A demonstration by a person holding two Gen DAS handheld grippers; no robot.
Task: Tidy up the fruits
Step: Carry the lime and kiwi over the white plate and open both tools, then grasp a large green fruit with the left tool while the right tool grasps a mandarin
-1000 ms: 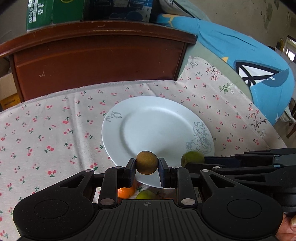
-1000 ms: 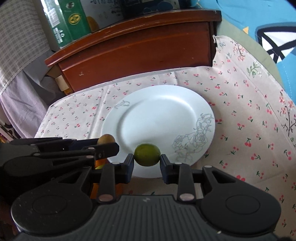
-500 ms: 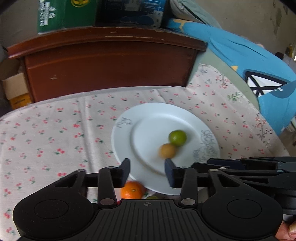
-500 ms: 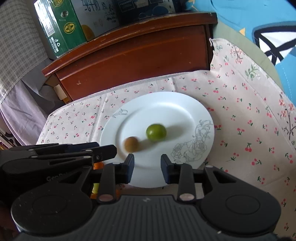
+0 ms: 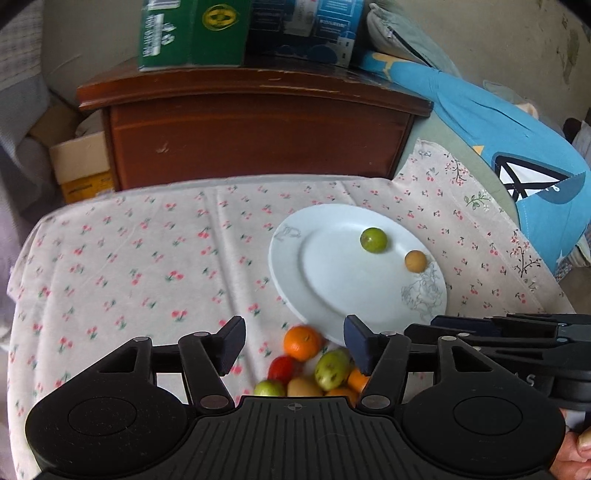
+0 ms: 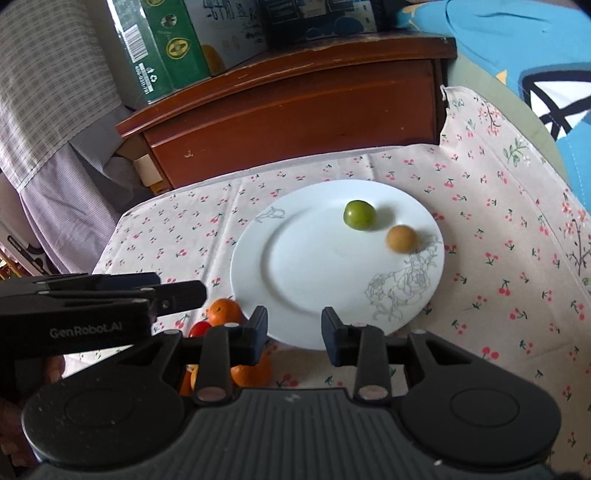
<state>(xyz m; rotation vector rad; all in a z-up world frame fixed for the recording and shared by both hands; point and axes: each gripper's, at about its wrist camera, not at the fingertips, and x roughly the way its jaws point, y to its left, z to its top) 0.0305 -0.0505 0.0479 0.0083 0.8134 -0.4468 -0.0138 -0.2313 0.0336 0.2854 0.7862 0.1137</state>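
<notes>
A white plate (image 5: 332, 291) (image 6: 306, 273) lies on the cherry-print cloth. On it sit a green lime (image 5: 373, 240) (image 6: 359, 215) and a small brown fruit (image 5: 416, 261) (image 6: 401, 239) near its right rim. My left gripper (image 5: 293, 343) is open and empty, above a pile of fruit by the plate's near edge: an orange (image 5: 302, 342) (image 6: 224, 312), a red fruit (image 5: 281, 369) (image 6: 200, 328), a green-red fruit (image 5: 332, 369) and others partly hidden. My right gripper (image 6: 293, 334) is open and empty over the plate's near rim.
A dark wooden cabinet (image 5: 255, 133) (image 6: 295, 107) stands behind the table with green and blue boxes (image 5: 192, 33) on top. Blue bedding (image 5: 517, 147) lies at the right. A cardboard box (image 5: 81, 166) sits at the far left. The cloth's edge drops off at left.
Both grippers opened and let go: the brown fruit and the lime dropped onto the plate and rolled toward its far right. Both grippers pulled back and up; the fruit pile came into view.
</notes>
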